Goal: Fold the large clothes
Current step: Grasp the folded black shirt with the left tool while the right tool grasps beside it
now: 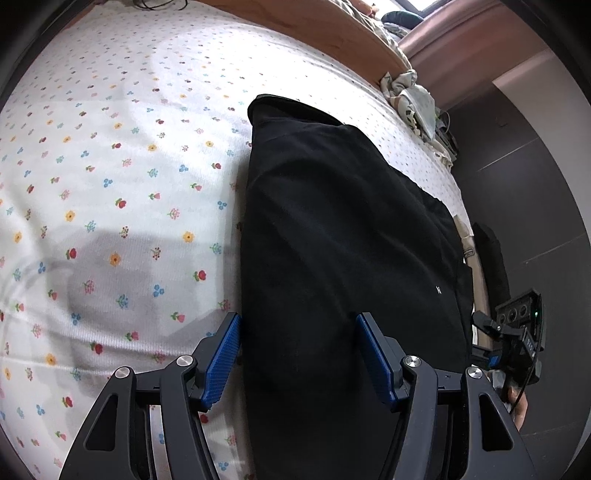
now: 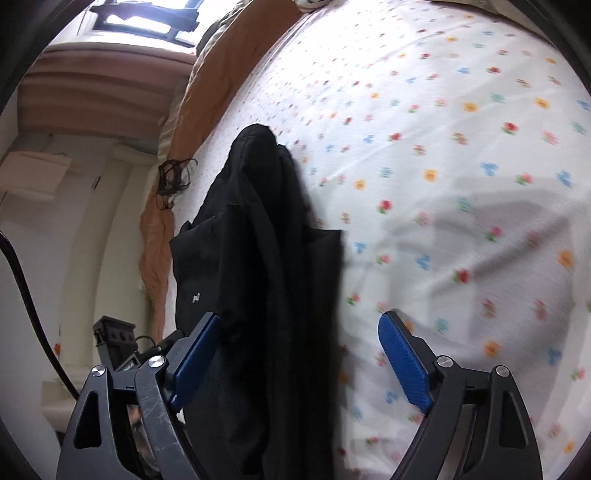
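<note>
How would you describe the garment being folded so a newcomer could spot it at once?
Start from the white bedsheet dotted with small coloured flowers. Lying on it near the bed's edge is a long black garment folded into a narrow strip. It is the only dark, plain cloth there, with a tiny white logo.

Place: a bedroom in a home.
Bed: a white flower-printed sheet (image 1: pixel 122 192) covers a wide mattress.
Bedding: a tan blanket (image 2: pixel 207 92) lies bunched along the far edge.
Window: daylight comes through a pane (image 2: pixel 147 18) beyond the bed.
Walls: pale panels (image 2: pixel 92 240), possibly wardrobe doors.
</note>
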A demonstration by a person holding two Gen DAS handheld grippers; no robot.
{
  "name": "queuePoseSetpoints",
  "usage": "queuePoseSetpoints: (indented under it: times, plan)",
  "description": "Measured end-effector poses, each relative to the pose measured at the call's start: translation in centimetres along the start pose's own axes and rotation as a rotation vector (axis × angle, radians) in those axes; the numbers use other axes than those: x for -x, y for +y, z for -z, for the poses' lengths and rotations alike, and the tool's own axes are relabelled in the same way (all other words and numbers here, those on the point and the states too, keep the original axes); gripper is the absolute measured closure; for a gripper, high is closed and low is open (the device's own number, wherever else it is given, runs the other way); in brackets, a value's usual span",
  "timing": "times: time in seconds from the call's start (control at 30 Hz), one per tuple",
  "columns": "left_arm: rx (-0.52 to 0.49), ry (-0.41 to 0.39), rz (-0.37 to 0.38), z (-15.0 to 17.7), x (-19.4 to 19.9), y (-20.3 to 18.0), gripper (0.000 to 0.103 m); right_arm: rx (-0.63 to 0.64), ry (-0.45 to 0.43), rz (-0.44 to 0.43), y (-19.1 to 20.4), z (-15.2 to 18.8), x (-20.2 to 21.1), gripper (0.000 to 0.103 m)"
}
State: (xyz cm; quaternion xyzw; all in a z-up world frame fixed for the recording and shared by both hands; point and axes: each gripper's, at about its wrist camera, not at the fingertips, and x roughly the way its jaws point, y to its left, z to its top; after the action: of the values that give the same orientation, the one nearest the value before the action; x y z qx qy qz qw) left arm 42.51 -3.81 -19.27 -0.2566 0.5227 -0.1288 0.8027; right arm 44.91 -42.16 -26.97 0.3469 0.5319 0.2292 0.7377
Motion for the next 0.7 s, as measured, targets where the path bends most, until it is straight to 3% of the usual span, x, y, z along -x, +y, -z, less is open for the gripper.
queuePoseSetpoints:
  times: [0.27, 0.57, 0.63, 0.67, 0.7]
  plan:
    - [-0.014, 0.004, -0.012, -1.2, -1.2, -0.4, 0.038, -0.034, 0.039, -0.115, 0.1, -2.2, -2.5, 0.016]
    - [0.013, 0.002, -0.013, -3.7, -2.7, 0.2, 0.038, -0.003, 0.041, -0.120, 1.0, -4.1, -4.3, 0.017]
    - [0.019, -0.007, -0.006, -4.0, -2.9, 0.4, 0.038, -0.011, 0.043, -0.110, 1.3, -4.3, -4.8, 0.020]
    - [0.018, -0.010, -0.005, -4.2, -3.0, 0.4, 0.038, -0.010, 0.049, -0.101, 1.1, -4.3, -4.7, 0.028]
    - [0.020, -0.012, -0.008, -4.4, -3.0, 0.3, 0.040, -0.006, 0.068, -0.082, 1.3, -4.3, -5.1, 0.042]
